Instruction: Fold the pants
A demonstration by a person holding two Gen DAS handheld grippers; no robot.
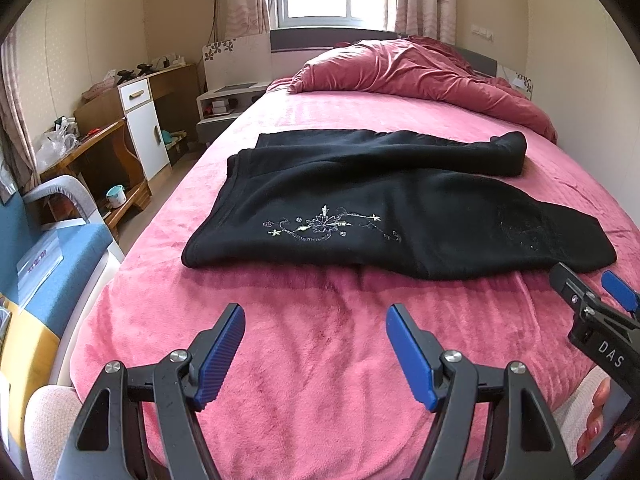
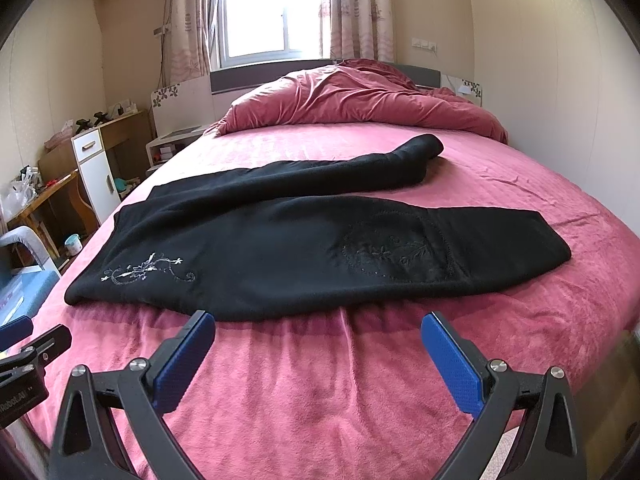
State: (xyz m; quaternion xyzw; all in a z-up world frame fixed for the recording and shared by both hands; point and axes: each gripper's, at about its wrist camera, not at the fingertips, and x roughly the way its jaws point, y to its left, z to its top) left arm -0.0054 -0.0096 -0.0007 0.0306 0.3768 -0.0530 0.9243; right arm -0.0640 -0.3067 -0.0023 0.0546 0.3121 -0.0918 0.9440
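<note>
Nearest in the left wrist view, the left gripper (image 1: 316, 354) hovers over bare blanket with its blue-padded fingers spread wide and nothing between them. The right gripper (image 2: 318, 364) is likewise wide apart and empty, its tips just short of the near hem of the garment. Both sit low and side by side at the foot of the bed, which looks like a ready stance: open claws aimed at the cloth edge they would have to pinch.

Beyond them the pink blanket (image 1: 320, 300) shows soft ridges under the near edge of the cloth. The black pants (image 1: 400, 216) lie crosswise on it, not yet neatly folded: the near leg is flat and wide, with a pale embroidered flower (image 1: 320, 226) toward its left end, while the far leg runs behind it and ends in a bunched, curled-up cuff on the right. Laid across the bed like this, both long ends are within reach of one gripper each.

Farthest, a rumpled red duvet (image 2: 360, 96) is heaped at the head of the bed under the window (image 2: 272, 12), well apart from the pants.
</note>
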